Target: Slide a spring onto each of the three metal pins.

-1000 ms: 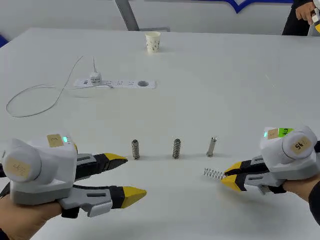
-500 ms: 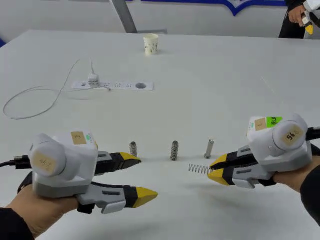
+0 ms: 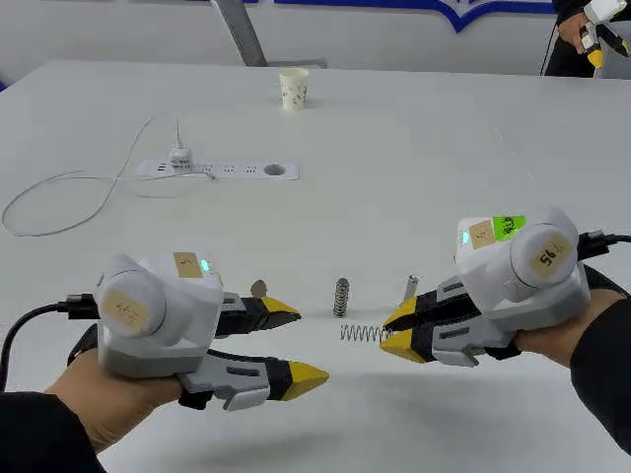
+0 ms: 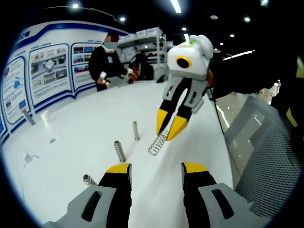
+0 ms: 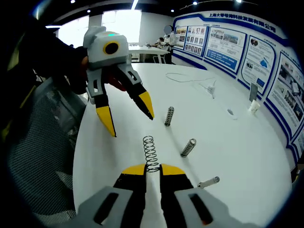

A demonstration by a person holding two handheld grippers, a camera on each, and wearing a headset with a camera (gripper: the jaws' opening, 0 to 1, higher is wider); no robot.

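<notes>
Tabletop white, wall posters beyond | left tool agape, empty | right tool pinching spring

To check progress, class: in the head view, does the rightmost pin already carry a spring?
No, the rightmost pin is bare metal; the loose spring is held in the right gripper.

The fingers are black with yellow tips, the spring and pins silvery, the table white.
</notes>
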